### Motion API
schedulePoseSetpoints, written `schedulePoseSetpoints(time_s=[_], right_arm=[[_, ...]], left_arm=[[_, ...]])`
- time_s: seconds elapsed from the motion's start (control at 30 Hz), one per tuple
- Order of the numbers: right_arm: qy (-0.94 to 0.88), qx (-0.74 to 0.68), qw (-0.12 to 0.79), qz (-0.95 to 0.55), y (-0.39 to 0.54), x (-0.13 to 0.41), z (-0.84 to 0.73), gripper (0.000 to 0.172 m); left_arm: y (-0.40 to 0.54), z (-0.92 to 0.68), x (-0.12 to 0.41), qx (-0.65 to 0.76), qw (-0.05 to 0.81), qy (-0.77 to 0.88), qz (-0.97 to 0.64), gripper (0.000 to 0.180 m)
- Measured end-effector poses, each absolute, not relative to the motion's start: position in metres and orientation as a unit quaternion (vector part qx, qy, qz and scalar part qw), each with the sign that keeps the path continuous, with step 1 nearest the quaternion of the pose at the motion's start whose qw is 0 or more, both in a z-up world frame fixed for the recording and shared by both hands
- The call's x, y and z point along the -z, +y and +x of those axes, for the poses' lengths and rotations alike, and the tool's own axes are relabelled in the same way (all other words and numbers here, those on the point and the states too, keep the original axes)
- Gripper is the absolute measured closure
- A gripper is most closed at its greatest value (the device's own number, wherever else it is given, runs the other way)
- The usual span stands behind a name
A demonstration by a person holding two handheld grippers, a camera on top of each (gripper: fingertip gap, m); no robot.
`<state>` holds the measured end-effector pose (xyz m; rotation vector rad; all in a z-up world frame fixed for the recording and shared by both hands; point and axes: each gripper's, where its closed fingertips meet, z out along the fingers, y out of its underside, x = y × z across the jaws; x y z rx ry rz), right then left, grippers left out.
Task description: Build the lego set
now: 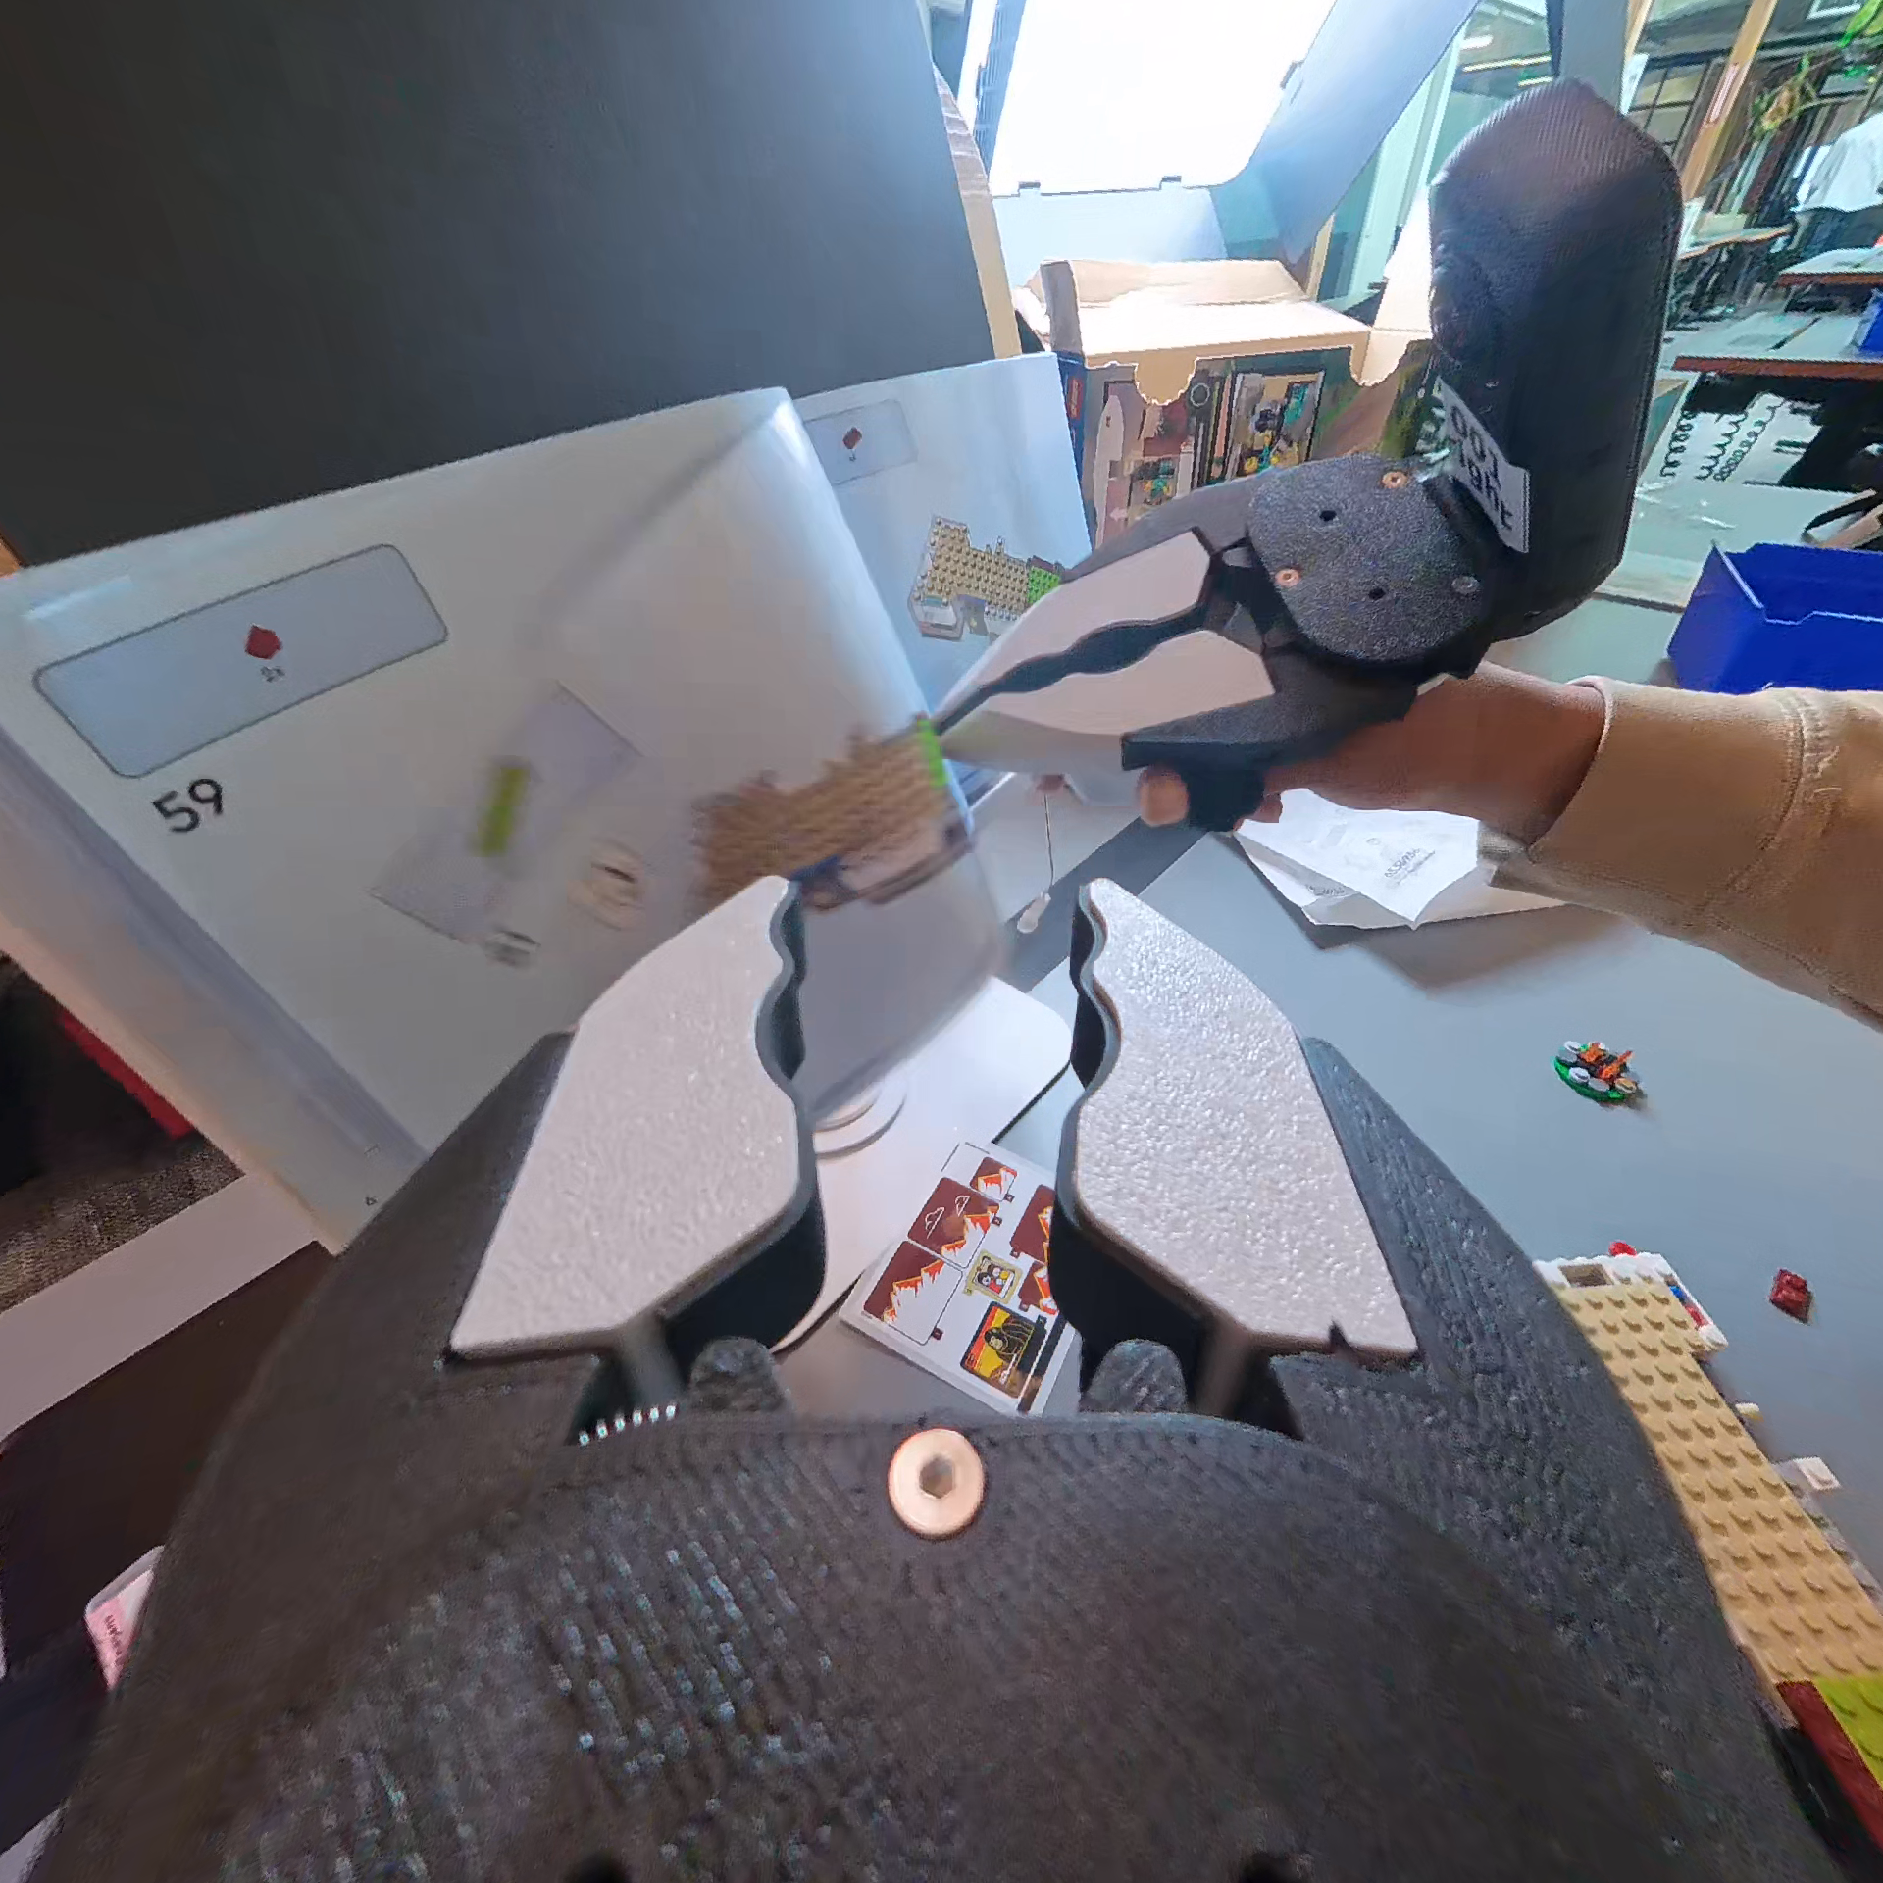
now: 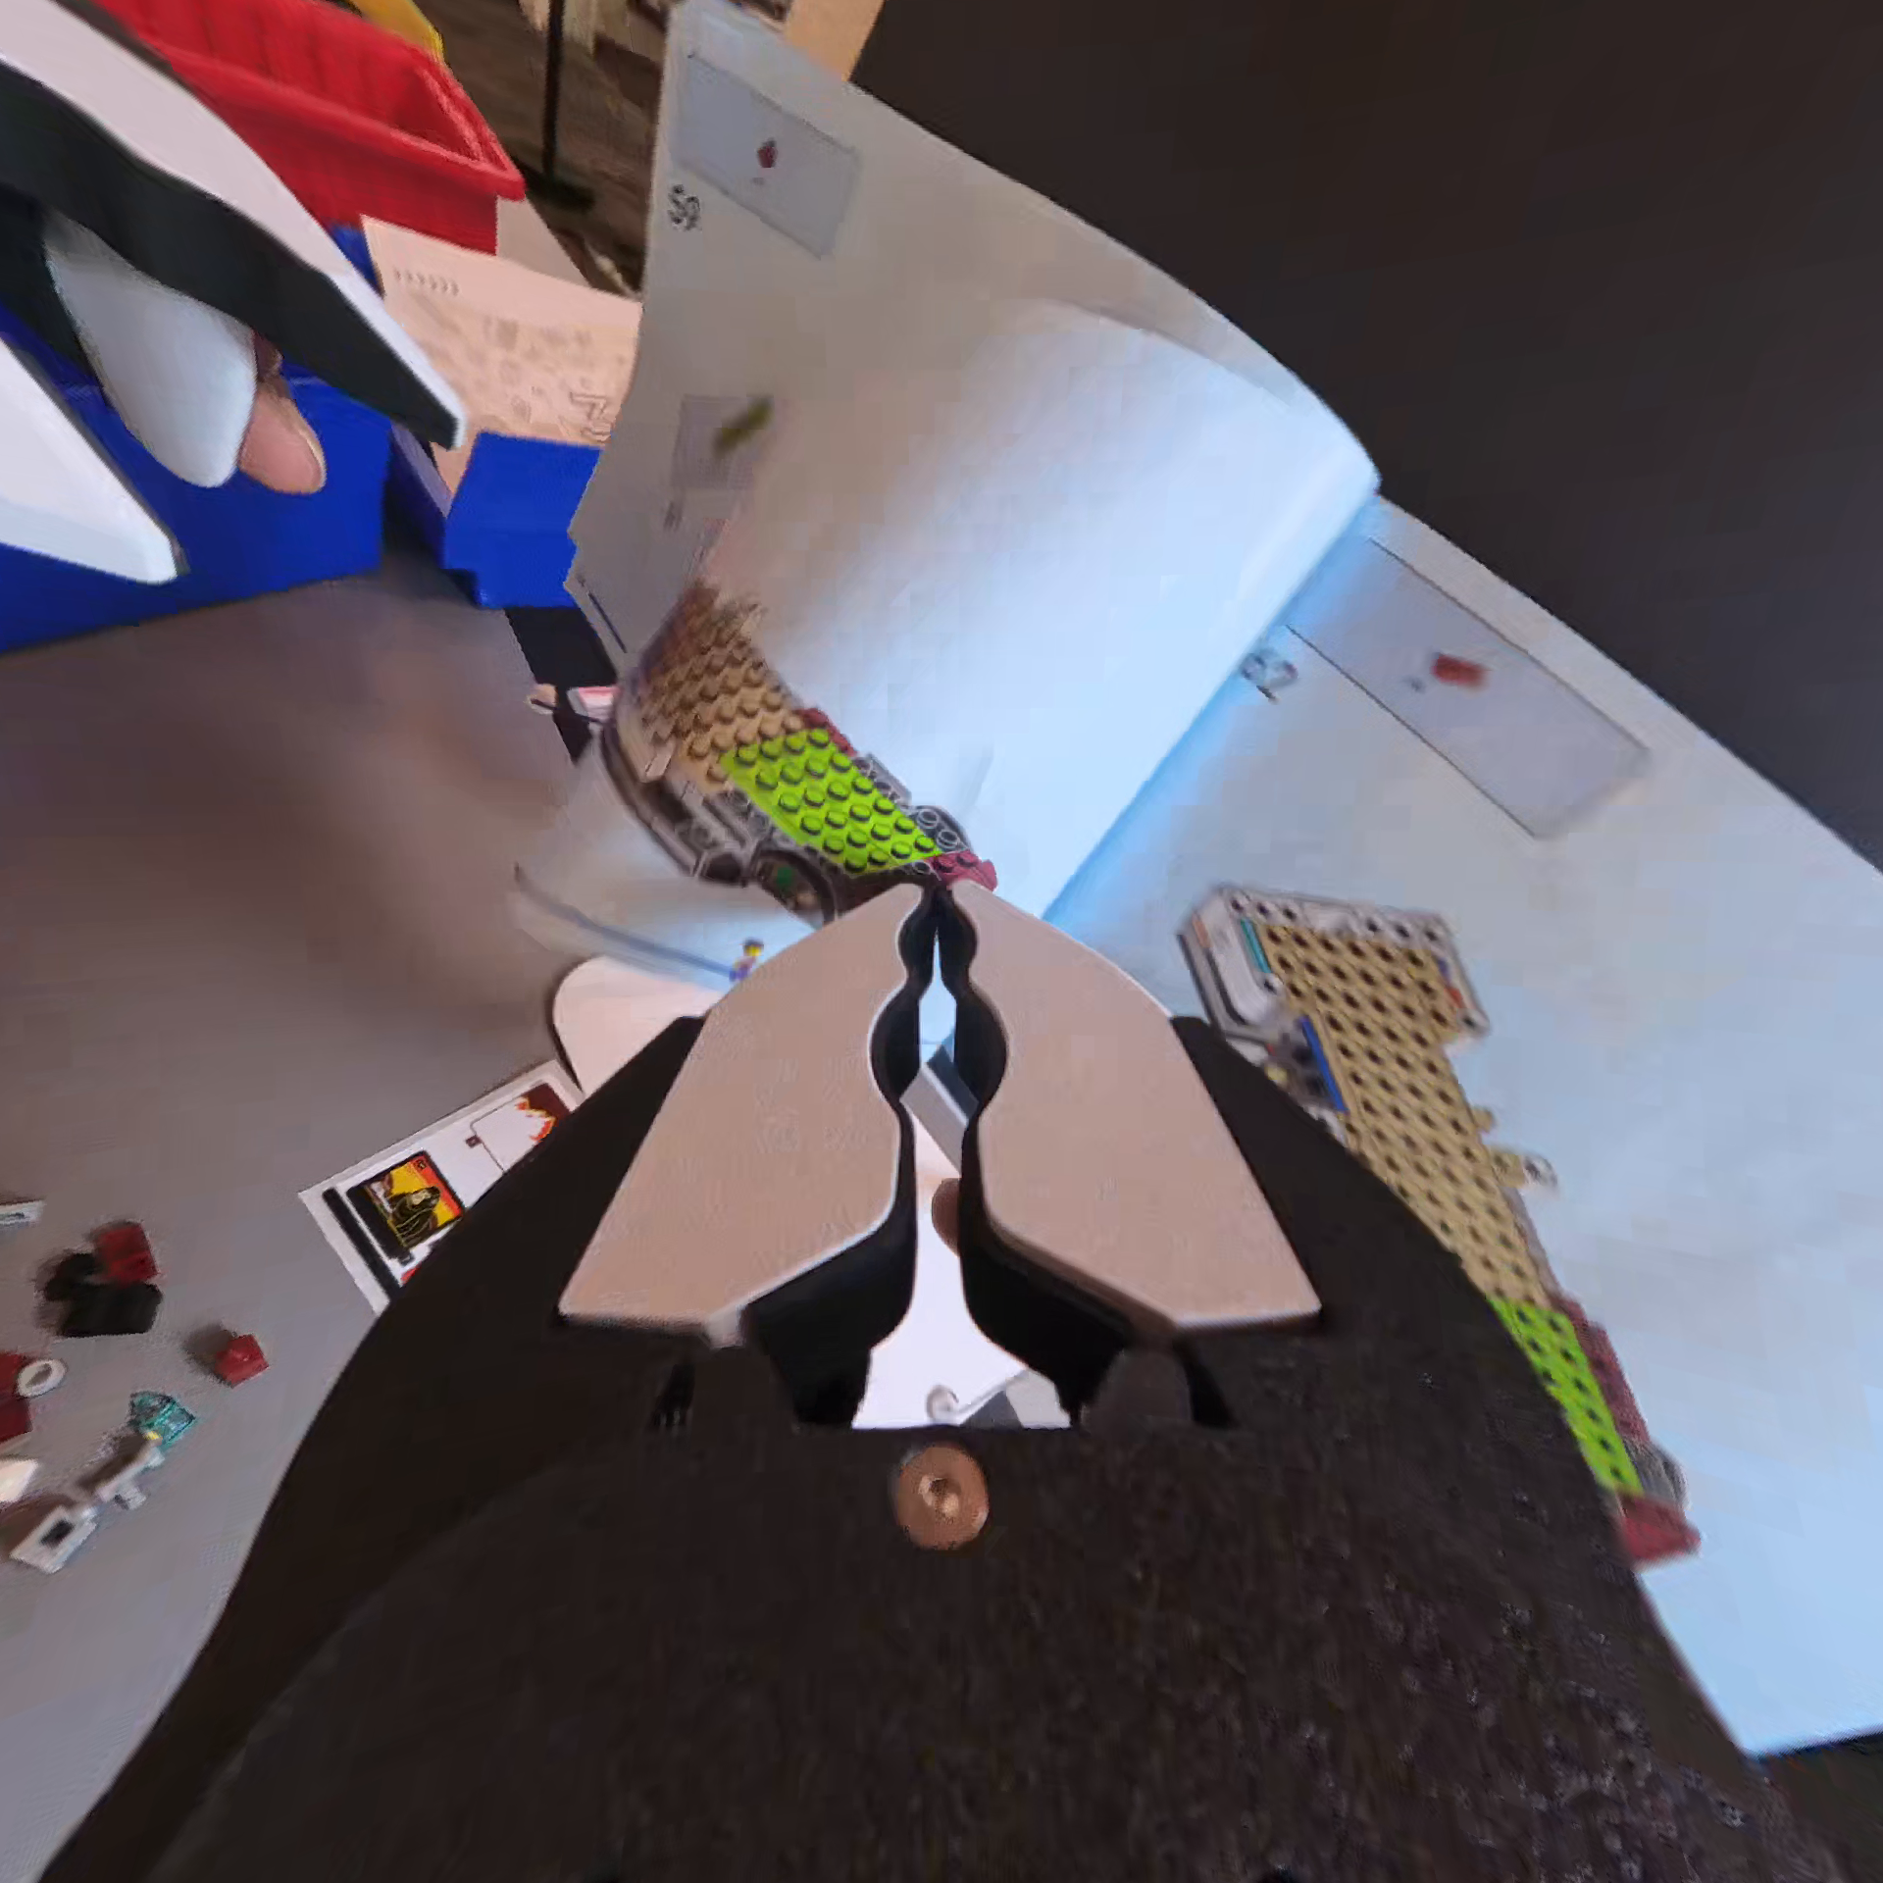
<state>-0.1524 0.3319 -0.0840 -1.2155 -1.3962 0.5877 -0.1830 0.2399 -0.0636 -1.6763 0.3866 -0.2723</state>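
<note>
Right claw (image 2: 935, 897) had its fingertips pinched together on the edge of a curling page (image 2: 1019, 530) of an open instruction booklet (image 2: 1681, 1172), the sheet lifted and bowed up ahead of the tips; the other view showed the same claw (image 1: 943, 725) with its tips meeting at that page's (image 1: 713, 571) right edge, a hand (image 1: 1427, 744) gripping its handle. Left claw (image 1: 932, 902) stood with its fingers apart, the lower corner of the bent page hanging between them beside the left finger (image 1: 693, 1070); whether that finger touched the paper could not be told, and the right finger (image 1: 1202, 1100) stood clear of it. Below the left claw, between its fingers, lay a sticker sheet (image 1: 968, 1274) on the grey table (image 1: 1528, 1019). To its right sat a tan studded plate (image 1: 1712, 1447), a small red brick (image 1: 1790, 1294) and a small green round piece (image 1: 1598, 1072). Beyond the right claw stood an open cardboard box (image 1: 1202, 387) and a blue bin (image 1: 1783, 622). Left of the right claw, loose small bricks (image 2: 102, 1325) lay scattered on the table.
</note>
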Motion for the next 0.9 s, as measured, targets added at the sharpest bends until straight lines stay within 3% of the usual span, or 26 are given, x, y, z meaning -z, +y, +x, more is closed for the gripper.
schedulePoseSetpoints(time_s=[0.33,0.9], right_arm=[[-0.636,-0.103,0.555,-0.527,0.333,0.098,-0.202,0.172],[-0.561,-0.166,0.597,-0.549,0.349,0.061,-0.165,0.171]], left_arm=[[0.258,-0.196,0.09,0.093,0.621,0.157,-0.762,0.131],[0.289,-0.231,0.107,0.057,0.612,0.11,-0.781,0.134]])
